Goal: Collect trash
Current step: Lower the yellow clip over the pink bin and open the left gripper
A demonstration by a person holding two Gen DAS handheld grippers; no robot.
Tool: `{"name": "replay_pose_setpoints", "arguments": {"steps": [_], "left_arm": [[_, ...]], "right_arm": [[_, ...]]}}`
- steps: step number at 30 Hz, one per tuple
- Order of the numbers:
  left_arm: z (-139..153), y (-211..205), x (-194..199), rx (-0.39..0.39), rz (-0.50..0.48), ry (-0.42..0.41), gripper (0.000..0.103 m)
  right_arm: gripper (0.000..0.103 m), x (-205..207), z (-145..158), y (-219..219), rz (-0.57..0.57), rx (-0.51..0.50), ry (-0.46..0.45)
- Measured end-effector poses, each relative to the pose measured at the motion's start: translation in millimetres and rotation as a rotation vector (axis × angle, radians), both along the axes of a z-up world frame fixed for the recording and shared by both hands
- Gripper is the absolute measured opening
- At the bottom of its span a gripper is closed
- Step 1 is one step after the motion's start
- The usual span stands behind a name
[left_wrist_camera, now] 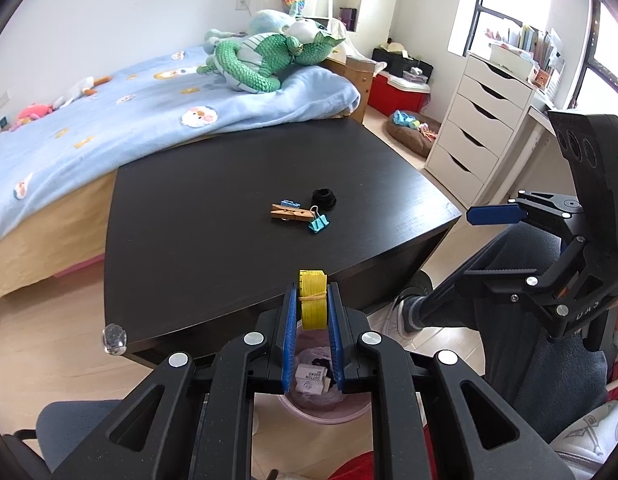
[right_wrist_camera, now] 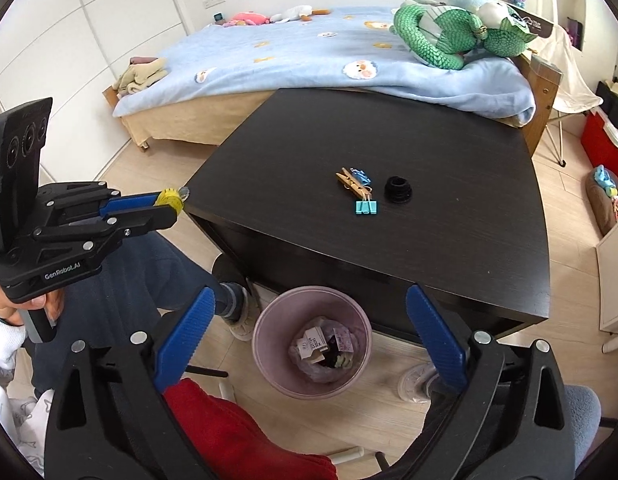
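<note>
1. Left wrist view: we find the left gripper [left_wrist_camera: 313, 304] clenched on a yellow bundle [left_wrist_camera: 313, 299] bound by a rubber band, above the pink bin [left_wrist_camera: 329, 414].
2. We find the right gripper [right_wrist_camera: 309, 344] released, nothing between its jaws, above that bin, which holds small cartons.
3. We note 1 clothespin [right_wrist_camera: 352, 184], 2 blue binder clips and 1 black ring [right_wrist_camera: 397, 189] on the table [right_wrist_camera: 429, 248].

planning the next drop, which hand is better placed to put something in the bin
Left: its tool is shut on the yellow bundle above the pink bin. The right tool is open and empty.
</note>
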State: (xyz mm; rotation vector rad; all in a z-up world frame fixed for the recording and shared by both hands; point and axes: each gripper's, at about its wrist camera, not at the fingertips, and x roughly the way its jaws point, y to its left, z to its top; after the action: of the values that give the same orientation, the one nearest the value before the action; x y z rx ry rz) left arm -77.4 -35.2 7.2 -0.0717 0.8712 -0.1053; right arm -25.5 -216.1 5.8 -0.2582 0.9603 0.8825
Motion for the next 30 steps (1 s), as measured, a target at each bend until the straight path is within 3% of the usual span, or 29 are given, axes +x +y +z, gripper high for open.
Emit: {"name": "replay_pose_setpoints", "arguments": {"steps": [25,28,30], "left_arm": [[0,-33,7,0.002,-0.12,0.012,0.015],[-1,-34,8,-0.007,-0.131,0.014,0.017],[-3,-34,10,-0.004,-0.134,0.02,0.028]], "right_arm": [[0.097,11,6,-34,-0.114,0.02,-0.013],[0.097,12,6,-35,-0.119,0.023,-0.014],[0.097,13,6,-37,-0.122,0.027,-0.013]]}}
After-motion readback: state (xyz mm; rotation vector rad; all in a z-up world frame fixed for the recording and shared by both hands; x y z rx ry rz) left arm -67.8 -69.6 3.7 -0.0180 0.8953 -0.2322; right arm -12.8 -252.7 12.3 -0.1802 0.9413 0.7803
